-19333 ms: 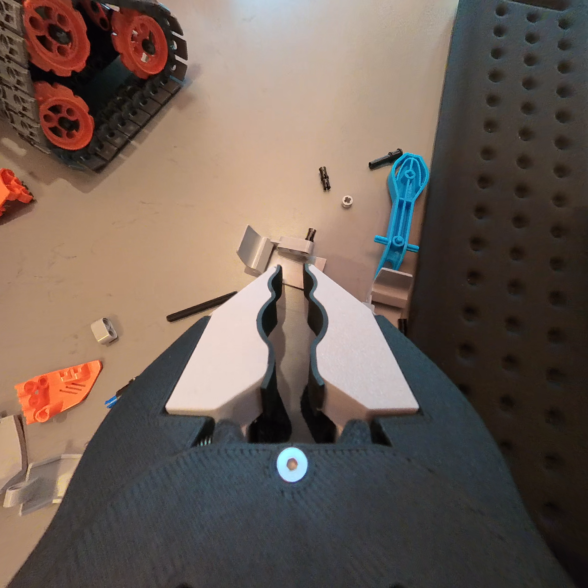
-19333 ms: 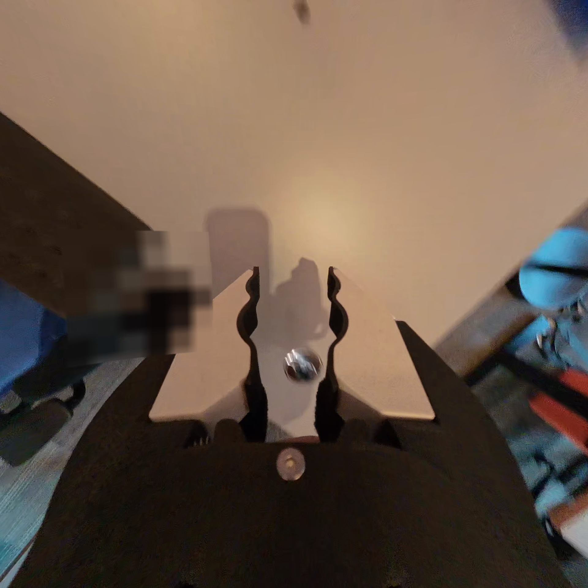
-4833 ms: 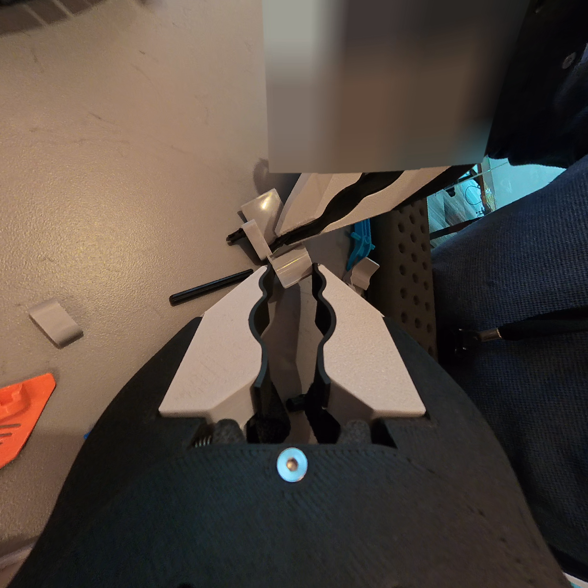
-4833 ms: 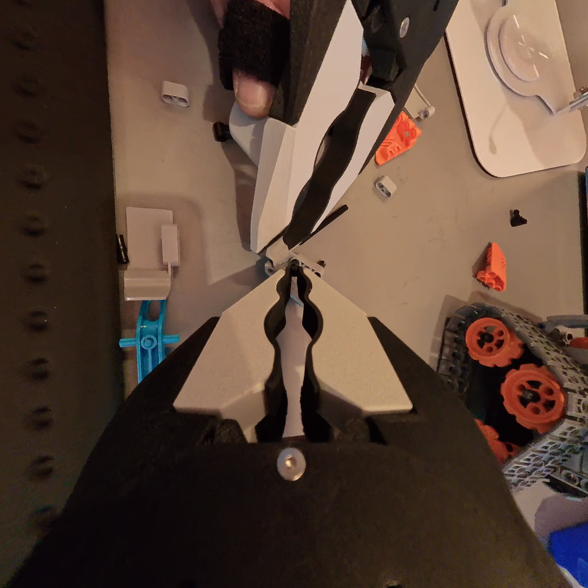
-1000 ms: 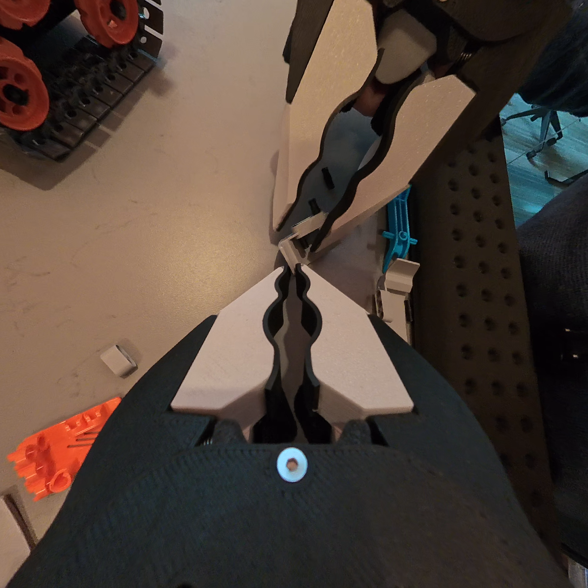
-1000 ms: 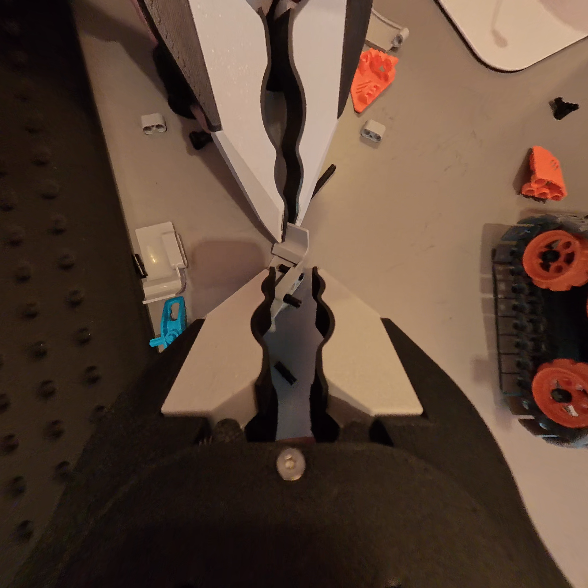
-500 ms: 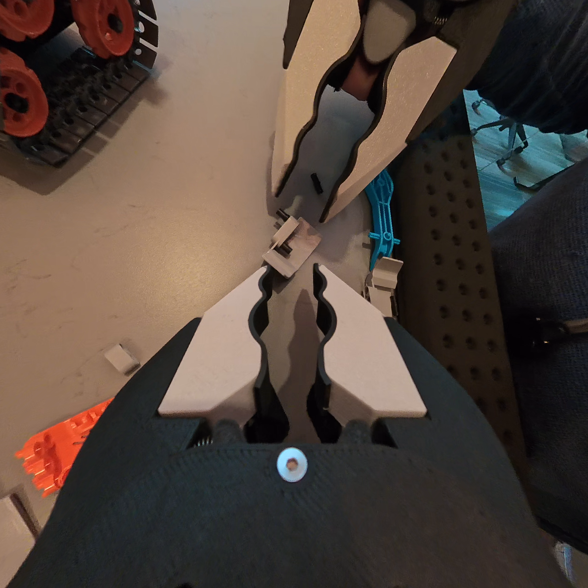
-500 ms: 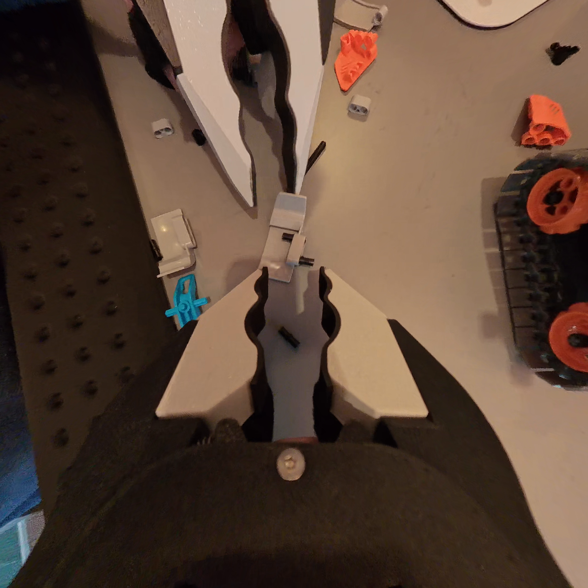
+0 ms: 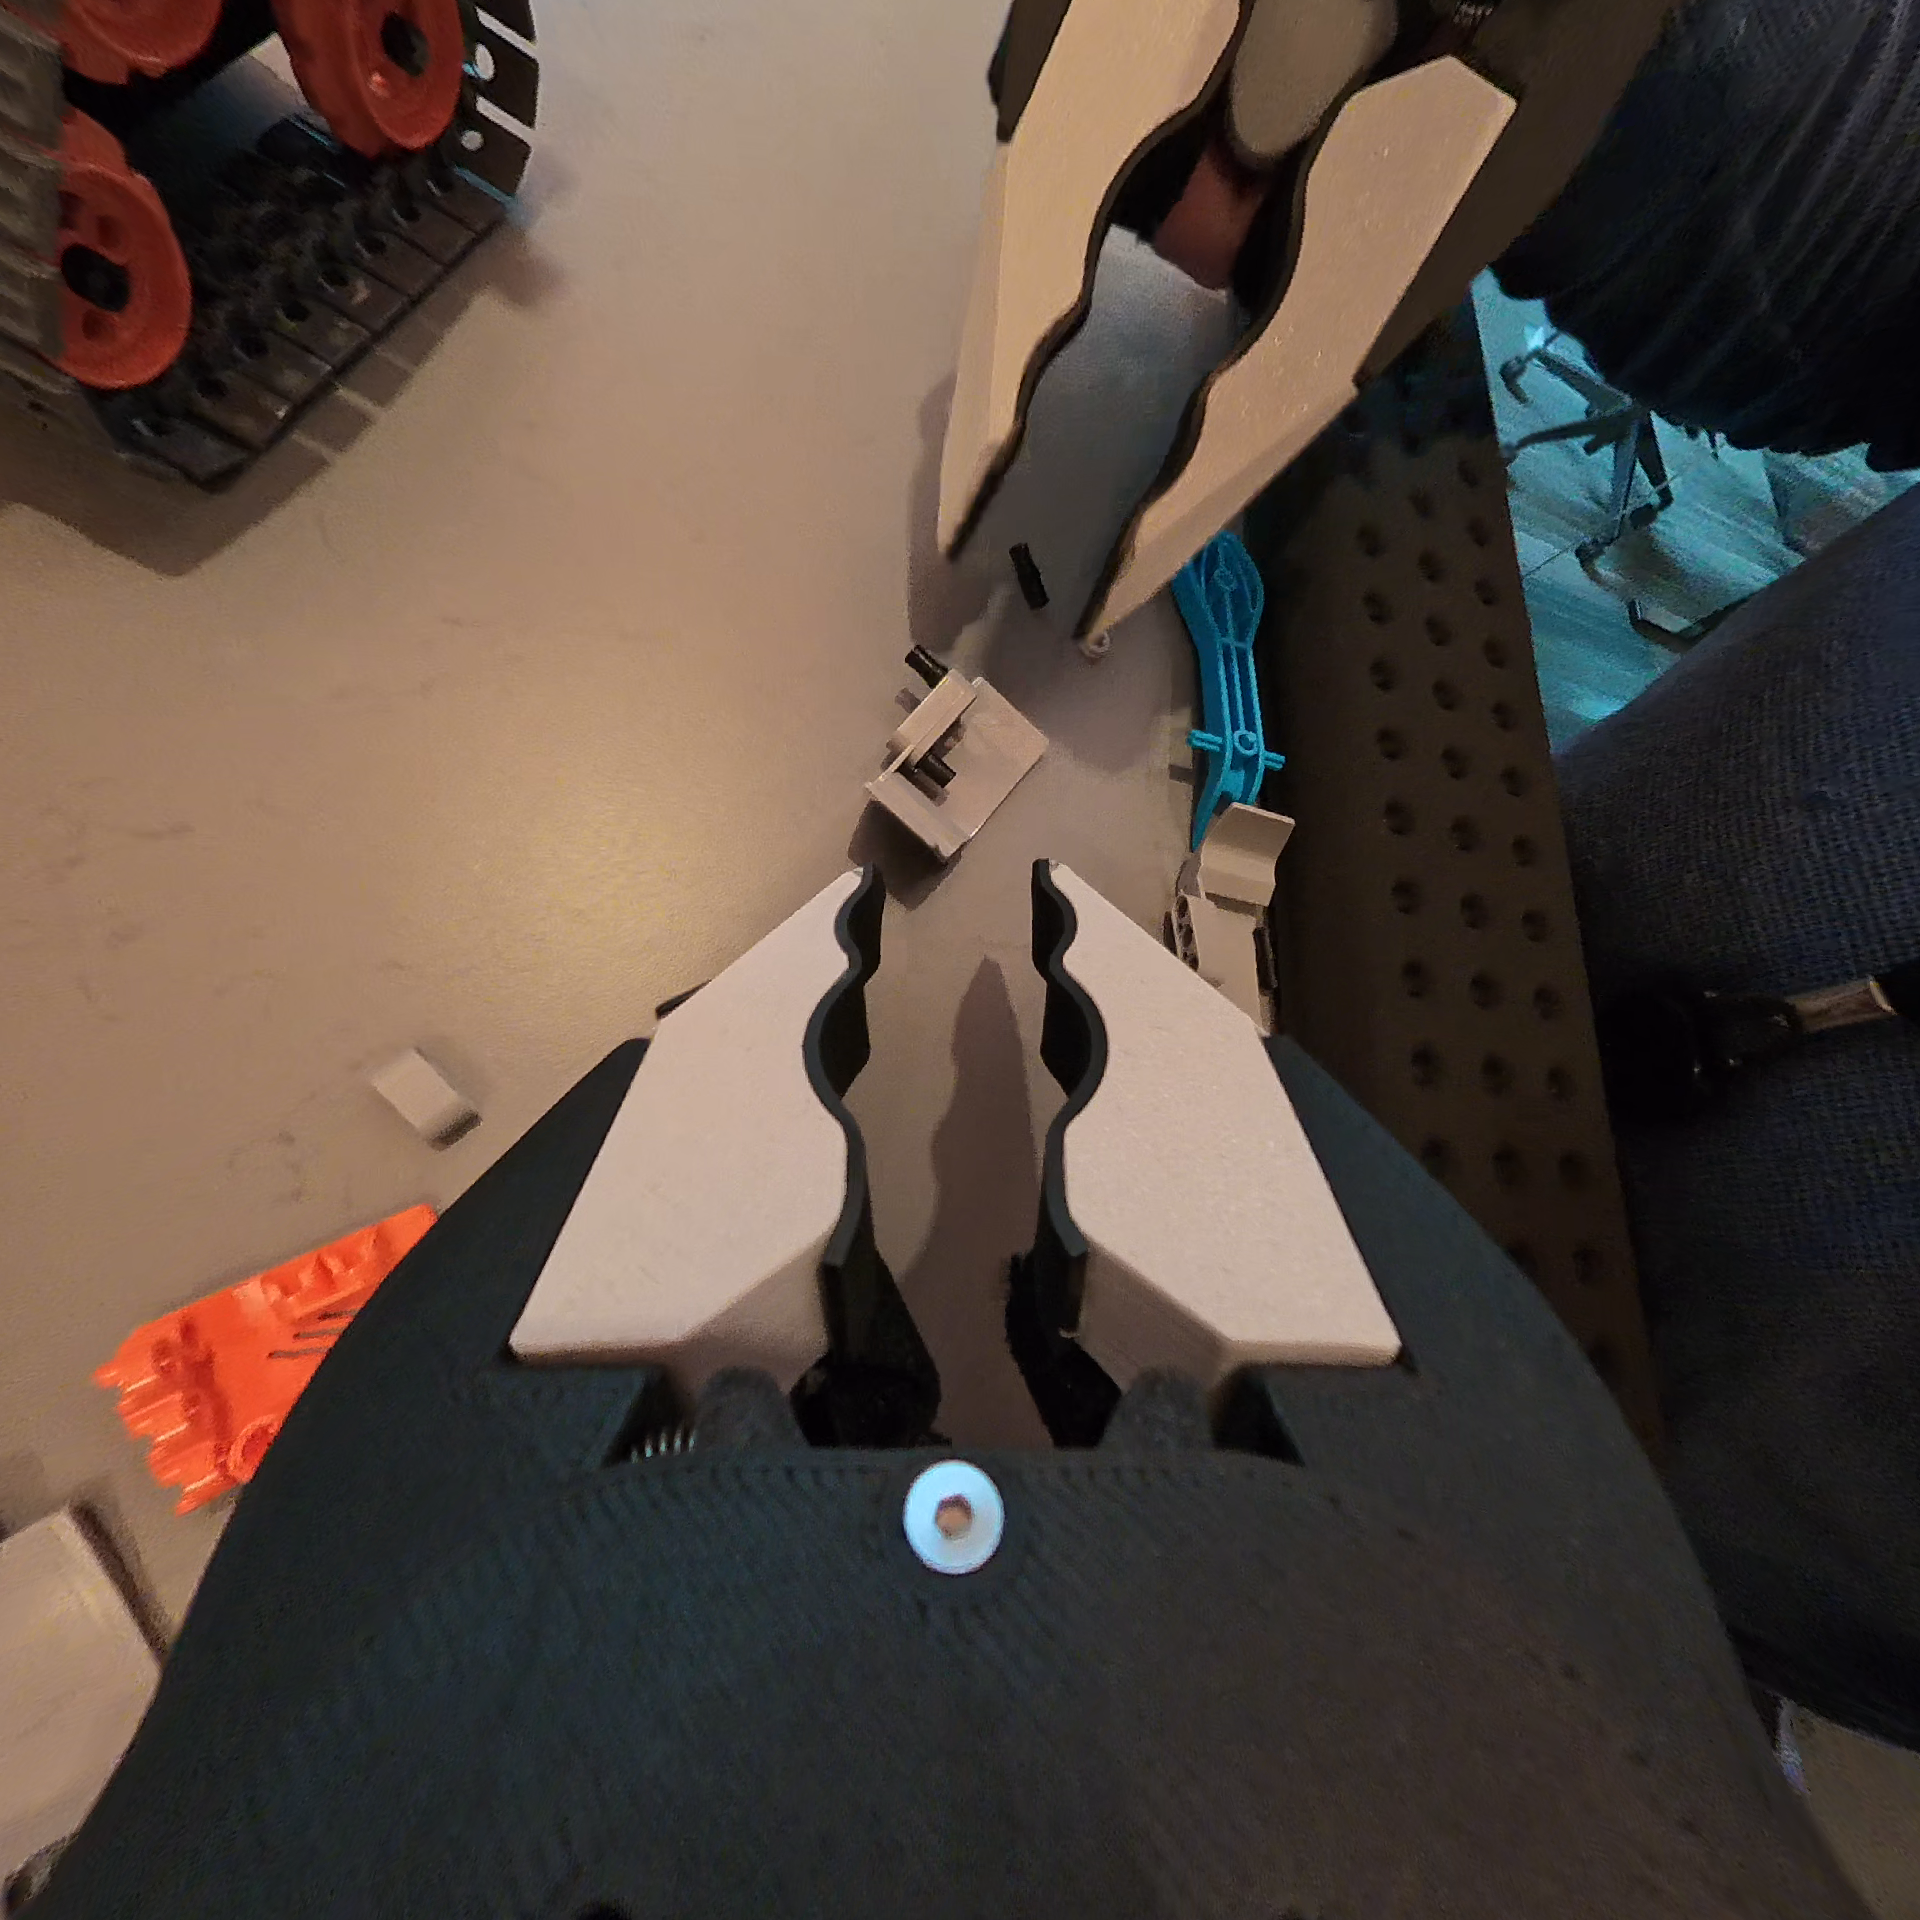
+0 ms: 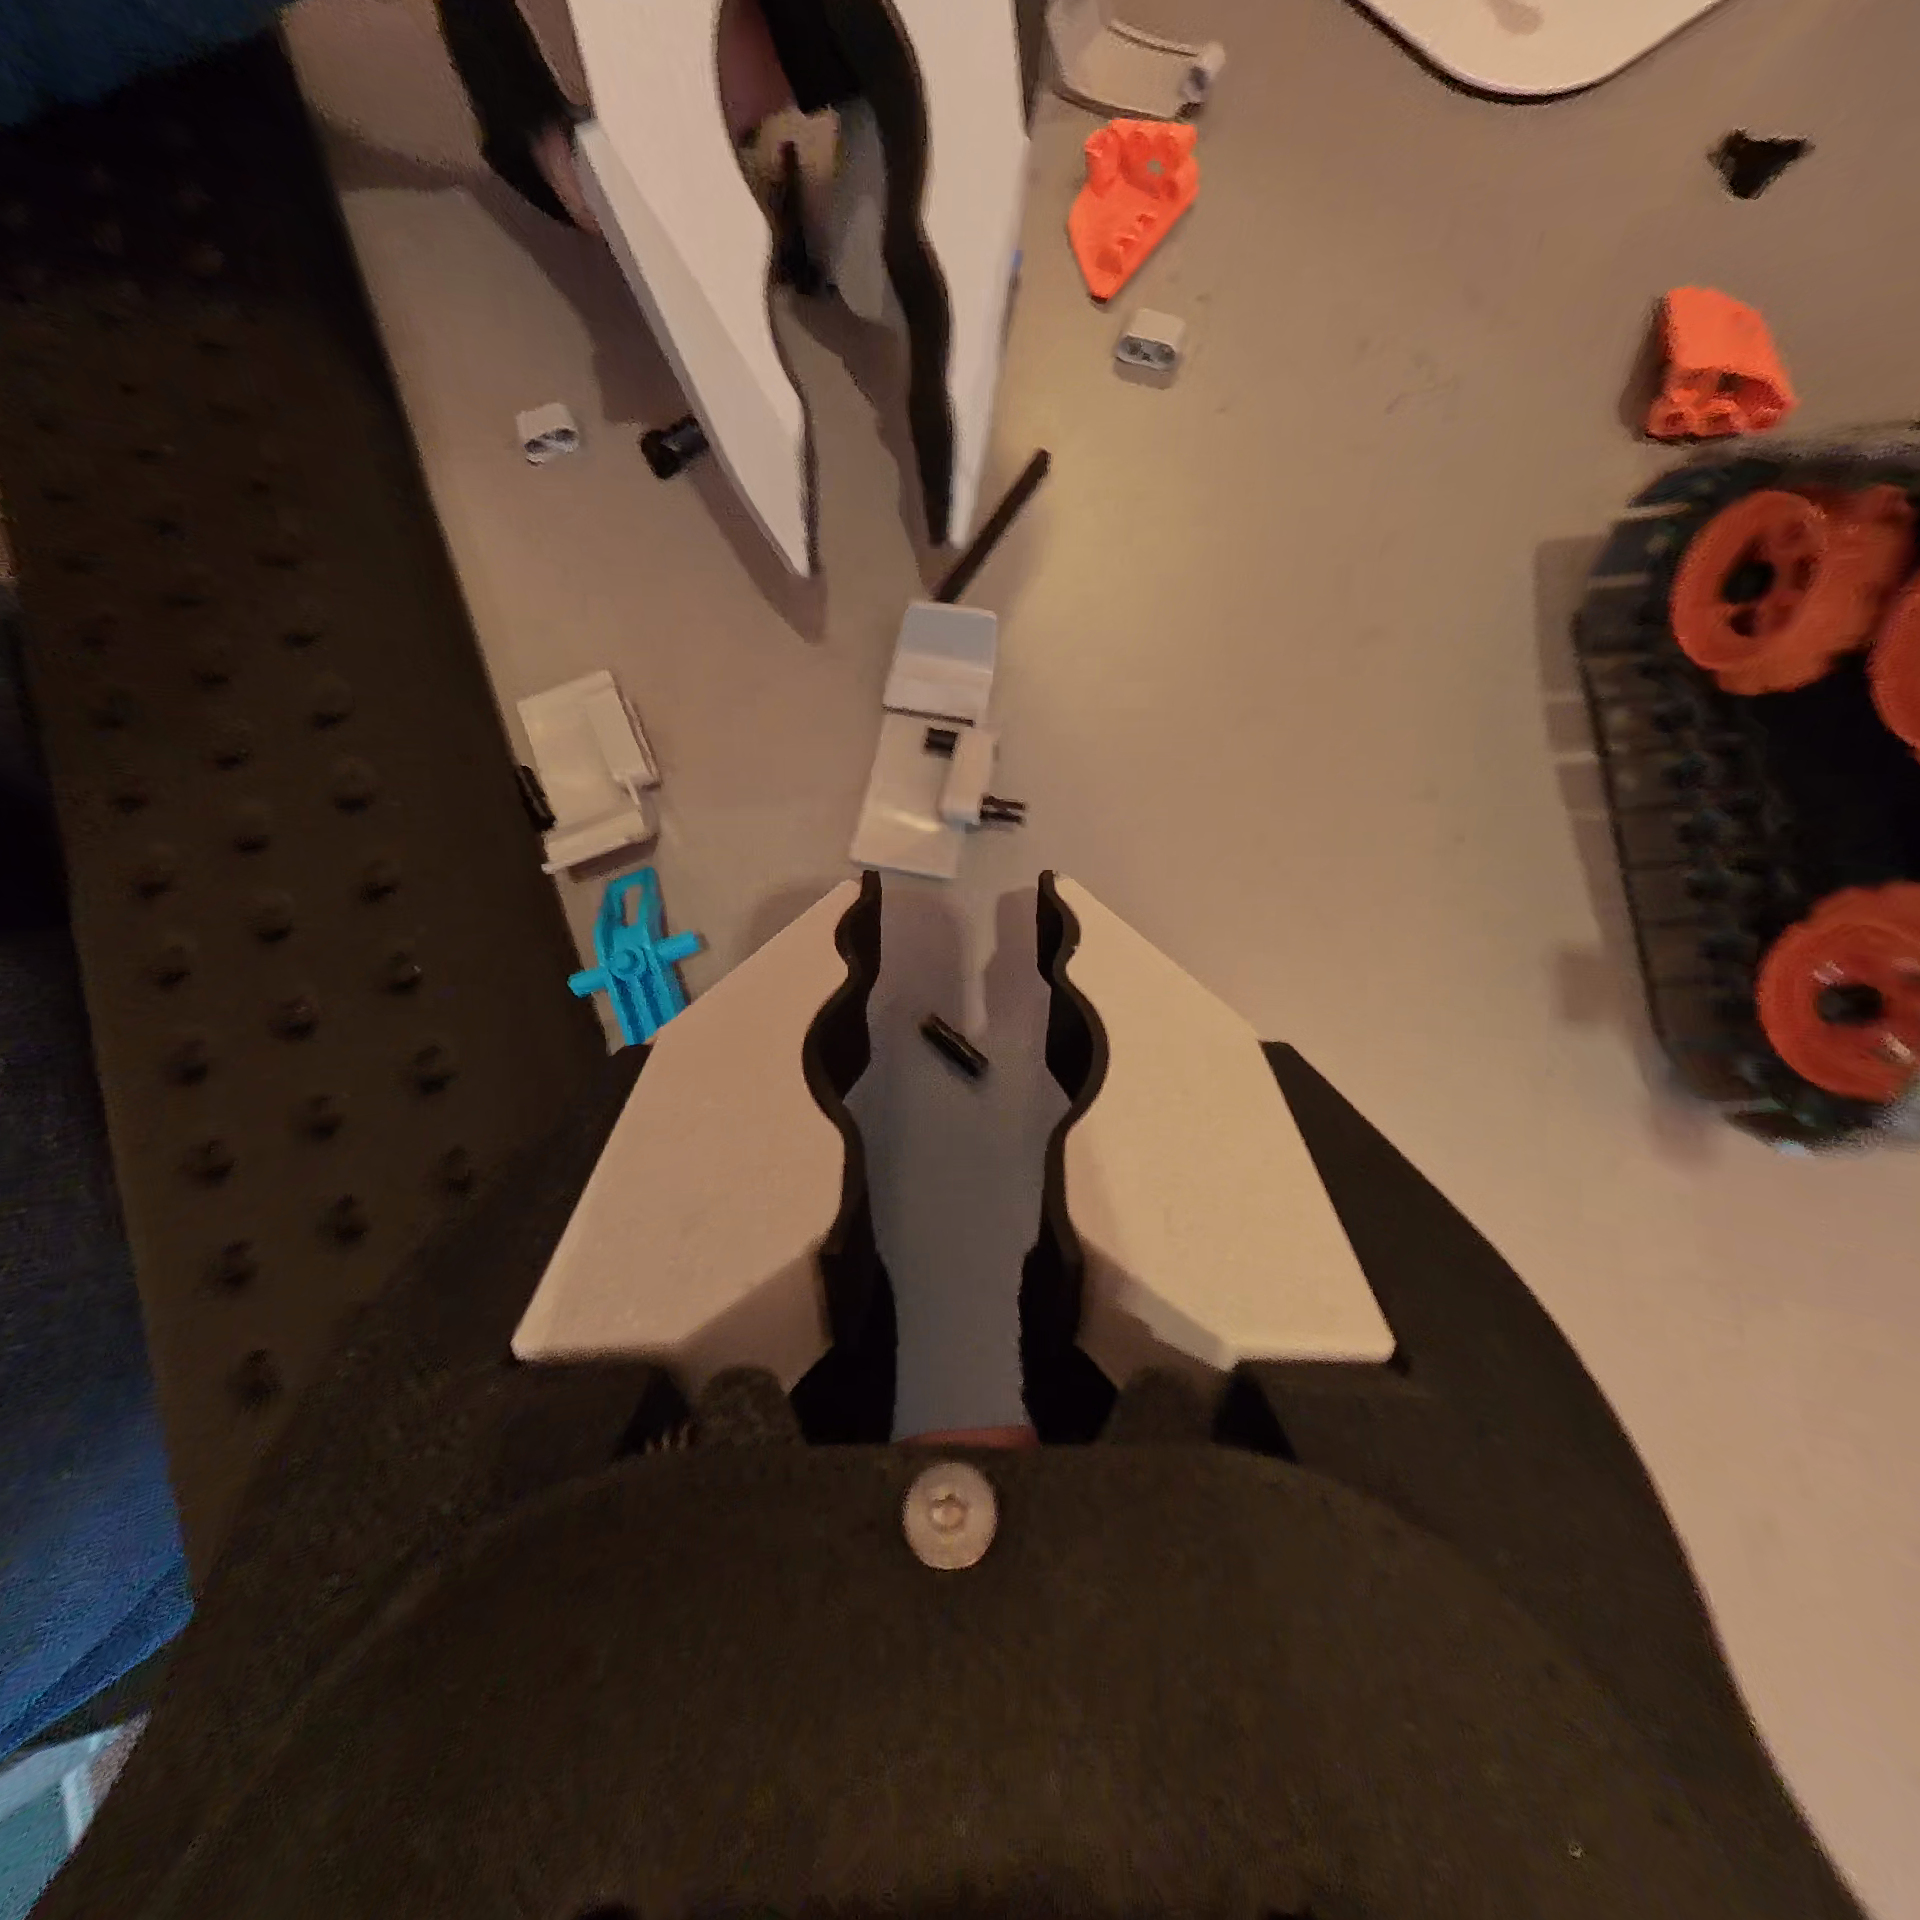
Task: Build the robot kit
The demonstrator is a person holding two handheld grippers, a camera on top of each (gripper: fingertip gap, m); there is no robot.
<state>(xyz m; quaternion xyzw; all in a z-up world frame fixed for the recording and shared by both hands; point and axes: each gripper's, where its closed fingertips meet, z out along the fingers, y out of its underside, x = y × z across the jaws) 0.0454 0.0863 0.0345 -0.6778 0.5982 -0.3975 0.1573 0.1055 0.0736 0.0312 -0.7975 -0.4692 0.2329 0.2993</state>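
Between both empty, parted grippers, left gripper [image 9: 954, 878] and right gripper [image 10: 954, 883], grey panel assembly [image 9: 958, 767] lies flat on the tabletop [image 9: 520, 727]; regrip by its edges, clear of the black pins [image 9: 928, 665].

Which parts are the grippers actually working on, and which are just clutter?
At the grippers:
- grey panel piece with black pins, lying between the open left gripper and the open right gripper
- short black pin between the right gripper's fingers

Lying about:
- tracked vehicle
- blue part
- orange panel
- second grey panel
- black axle
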